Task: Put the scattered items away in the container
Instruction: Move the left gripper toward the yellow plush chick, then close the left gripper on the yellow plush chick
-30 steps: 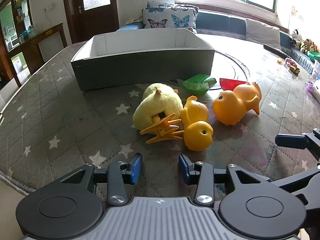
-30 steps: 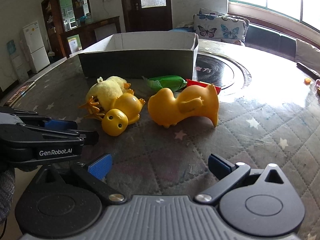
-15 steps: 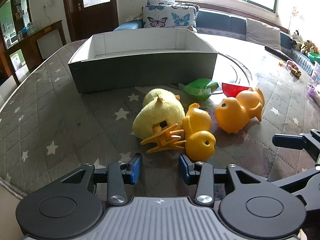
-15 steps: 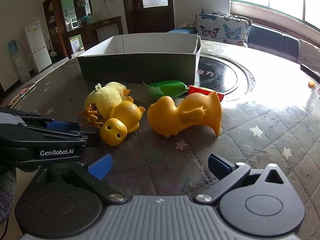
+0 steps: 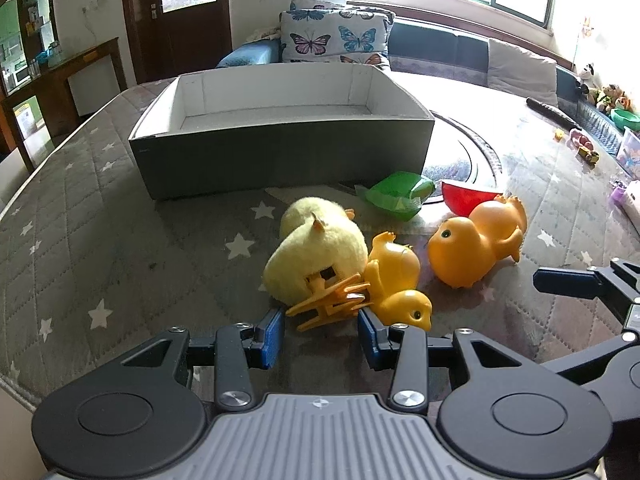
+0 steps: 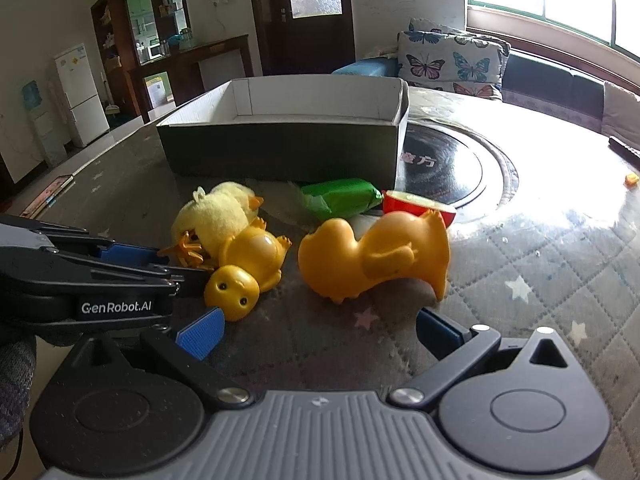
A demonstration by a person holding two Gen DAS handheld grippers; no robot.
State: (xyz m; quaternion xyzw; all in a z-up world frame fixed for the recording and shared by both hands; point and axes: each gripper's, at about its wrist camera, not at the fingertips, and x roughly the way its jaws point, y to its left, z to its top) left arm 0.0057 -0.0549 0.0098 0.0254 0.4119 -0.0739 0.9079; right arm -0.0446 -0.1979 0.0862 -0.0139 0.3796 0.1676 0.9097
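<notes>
A grey open box (image 5: 280,152) (image 6: 288,148) stands at the back of the table. In front of it lie a fluffy yellow chick (image 5: 316,252) (image 6: 216,216) with orange plastic feet (image 5: 328,304), a small orange duck (image 5: 396,284) (image 6: 248,268), a big orange duck (image 5: 476,244) (image 6: 376,256), a green packet (image 5: 396,196) (image 6: 340,198) and a red bowl (image 5: 468,196) (image 6: 416,208). My left gripper (image 5: 320,338) (image 6: 160,266) is open, its pads on either side of the chick's feet. My right gripper (image 6: 316,330) is open and empty just before the big duck.
The table has a quilted star-pattern cover (image 5: 100,240) and a dark round inset (image 6: 452,168). Small toys (image 5: 584,148) and a black remote (image 5: 552,114) lie at the far right. A sofa with butterfly pillows (image 5: 332,36) is behind.
Both grippers have moved forward toward the toys. The left gripper's pads now reach the chick's orange feet. Both stay open.
</notes>
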